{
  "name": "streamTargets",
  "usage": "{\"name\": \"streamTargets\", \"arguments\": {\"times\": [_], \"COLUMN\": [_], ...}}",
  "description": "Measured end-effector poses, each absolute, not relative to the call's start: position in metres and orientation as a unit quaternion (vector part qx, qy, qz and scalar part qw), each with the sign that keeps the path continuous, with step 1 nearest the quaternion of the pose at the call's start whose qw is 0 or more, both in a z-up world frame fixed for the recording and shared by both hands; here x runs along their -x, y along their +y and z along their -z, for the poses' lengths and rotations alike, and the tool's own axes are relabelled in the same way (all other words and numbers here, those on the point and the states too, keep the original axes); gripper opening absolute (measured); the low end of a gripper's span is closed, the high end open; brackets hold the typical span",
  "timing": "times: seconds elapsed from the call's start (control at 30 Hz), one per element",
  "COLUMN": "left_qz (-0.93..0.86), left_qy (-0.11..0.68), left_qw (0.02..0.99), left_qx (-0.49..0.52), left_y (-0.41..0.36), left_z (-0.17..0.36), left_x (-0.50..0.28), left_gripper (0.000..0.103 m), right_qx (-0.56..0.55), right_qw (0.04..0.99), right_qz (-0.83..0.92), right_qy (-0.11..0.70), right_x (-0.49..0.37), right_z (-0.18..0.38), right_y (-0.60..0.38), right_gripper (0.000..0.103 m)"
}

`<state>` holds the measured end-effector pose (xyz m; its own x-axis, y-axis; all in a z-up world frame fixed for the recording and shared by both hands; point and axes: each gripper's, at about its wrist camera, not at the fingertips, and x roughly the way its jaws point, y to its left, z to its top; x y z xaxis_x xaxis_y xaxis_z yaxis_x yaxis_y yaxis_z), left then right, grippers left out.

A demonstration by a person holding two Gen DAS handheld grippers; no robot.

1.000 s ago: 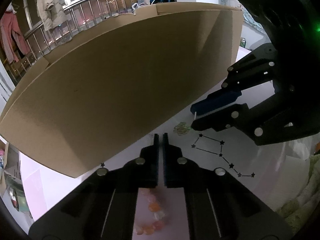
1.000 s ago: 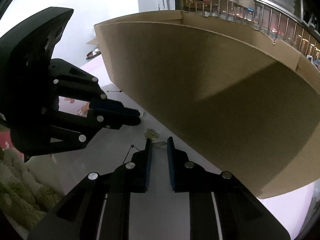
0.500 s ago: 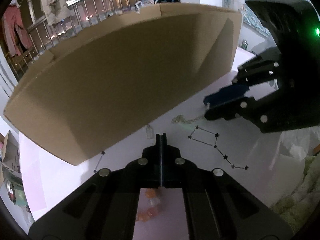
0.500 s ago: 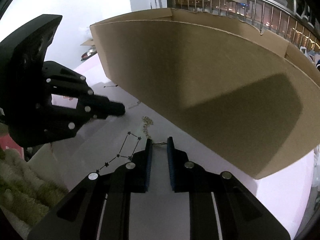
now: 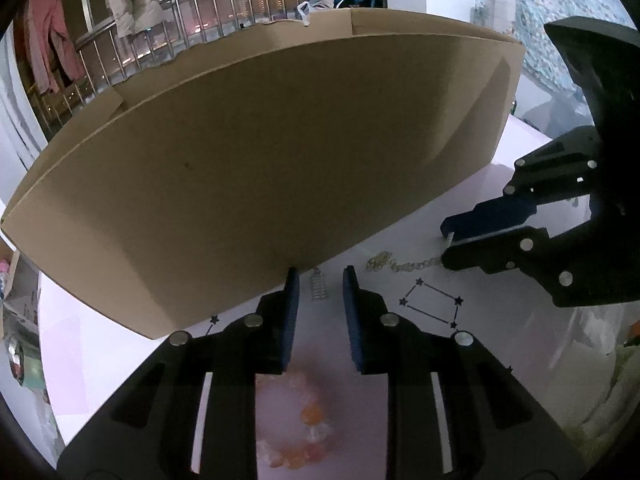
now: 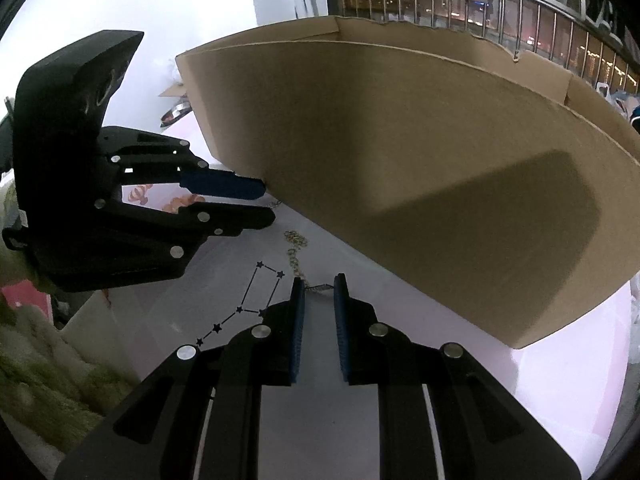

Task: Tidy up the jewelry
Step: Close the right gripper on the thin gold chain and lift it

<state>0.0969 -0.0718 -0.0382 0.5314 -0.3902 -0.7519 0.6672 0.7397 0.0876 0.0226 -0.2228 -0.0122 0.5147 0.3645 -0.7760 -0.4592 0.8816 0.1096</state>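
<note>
two claws share the scene over a pale worktop (image 5: 500, 344), and we see each from the other's camera. our left claw (image 5: 319, 280) fills the lower middle of its own view with its blue pads set apart; between the tips lies a small silver coiled piece (image 5: 319, 289), flat on the worktop and touched by neither pad. in the right wrist view the same claw (image 6: 267, 204) enters from the left side of the frame.

our right claw (image 6: 319, 290) sits at the lower centre of its view, pads apart with a narrow gap, and a thin bit of chain crosses that gap at the tips; whether the pads actually pinch it we cannot tell. the gold chain (image 6: 295, 254) runs from there toward the middle of the frame, ending in a small heap of links. in the left wrist view the chain (image 5: 404, 266) stretches from that heap to the right claw (image 5: 448, 246) at the right edge.

a big cardboard box (image 5: 260, 184) fills the upper half of both views. a printed star constellation (image 5: 432, 306) marks the worktop near the chain. at the bottom of the left view, a beaded orange and white bracelet (image 5: 304, 436) lies blurred between the claw's arms.
</note>
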Motion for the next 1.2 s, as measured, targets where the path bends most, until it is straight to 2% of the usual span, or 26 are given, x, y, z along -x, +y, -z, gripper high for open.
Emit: {"name": "streamTargets", "arguments": {"times": [0.13,1.2], "left_qz": [0.313,0.32], "left_qy": [0.371,0.353], "left_qw": [0.855,0.859], "left_qx": [-0.184,-0.186], "left_y": [-0.075,-0.054], "left_z": [0.04,0.028], "left_x": [-0.095,-0.062], "left_gripper": [0.004,0.0], "right_qx": [0.049,0.029], "right_qw": [0.868,0.893], "right_qz": [-0.237,-0.218], "right_qy": [0.433,0.392], "right_x": [-0.021,0.0], "right_z": [0.013,-0.021], "right_y": [-0.227,-0.245], "right_gripper": [0.015,0.015]}}
